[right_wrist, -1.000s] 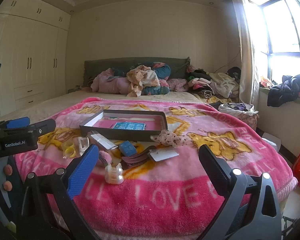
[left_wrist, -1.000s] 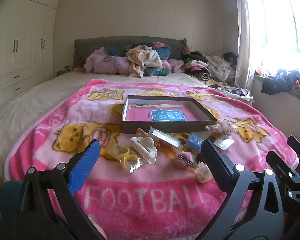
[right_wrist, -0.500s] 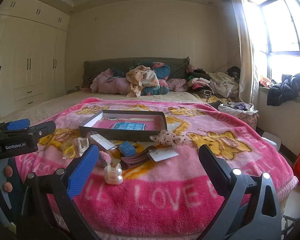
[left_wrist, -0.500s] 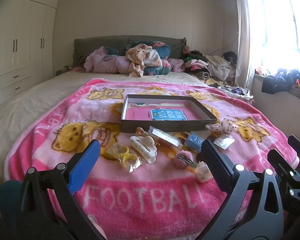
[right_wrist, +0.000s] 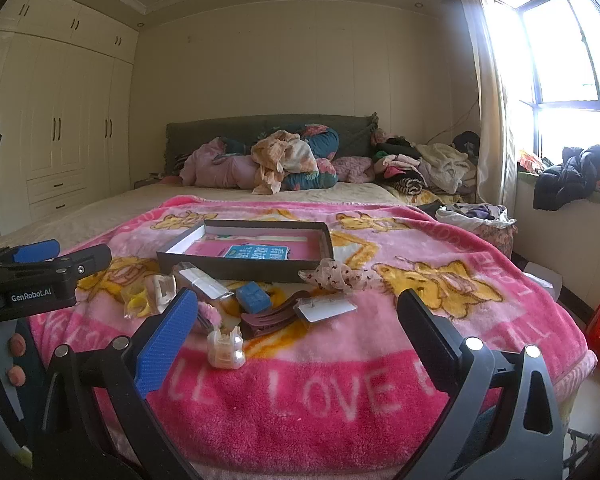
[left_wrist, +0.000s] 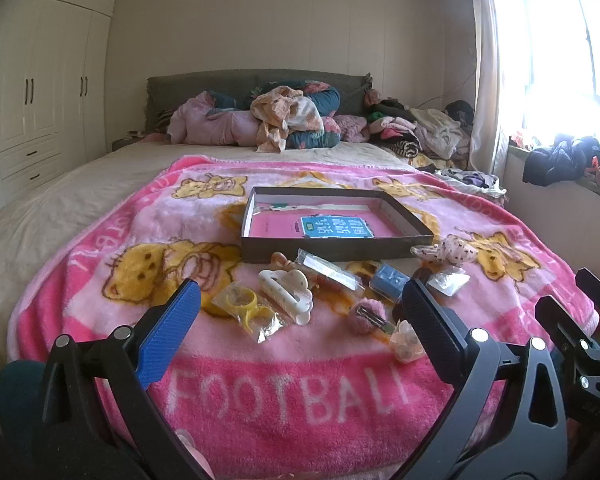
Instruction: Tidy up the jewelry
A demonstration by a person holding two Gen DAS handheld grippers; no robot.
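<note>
An open dark box (left_wrist: 336, 253) (right_wrist: 244, 268) with a pink floor and a blue card lies on the pink blanket. In front of it lie a white claw clip (left_wrist: 286, 295), yellow rings in a clear bag (left_wrist: 248, 310), a pink pompom clip (left_wrist: 366, 314), a blue block (left_wrist: 388, 282) (right_wrist: 252, 297), a clear packet (left_wrist: 328, 267), a dotted bow (left_wrist: 446, 251) (right_wrist: 336, 275), a pearl clip (right_wrist: 225, 347) and a brown clip (right_wrist: 270, 320). My left gripper (left_wrist: 300, 338) is open and empty, short of the pile. My right gripper (right_wrist: 296, 338) is open and empty, near the pearl clip.
The pink blanket (left_wrist: 284, 392) covers the foot of a bed. Piled clothes and pillows (left_wrist: 292, 124) lie at the headboard. White wardrobes (right_wrist: 60, 128) stand left. A window ledge with dark clothes (right_wrist: 572, 176) is right. A laundry basket (right_wrist: 480, 220) stands beside the bed.
Both grippers have barely moved and stay open. The objects on the blanket have not moved.
</note>
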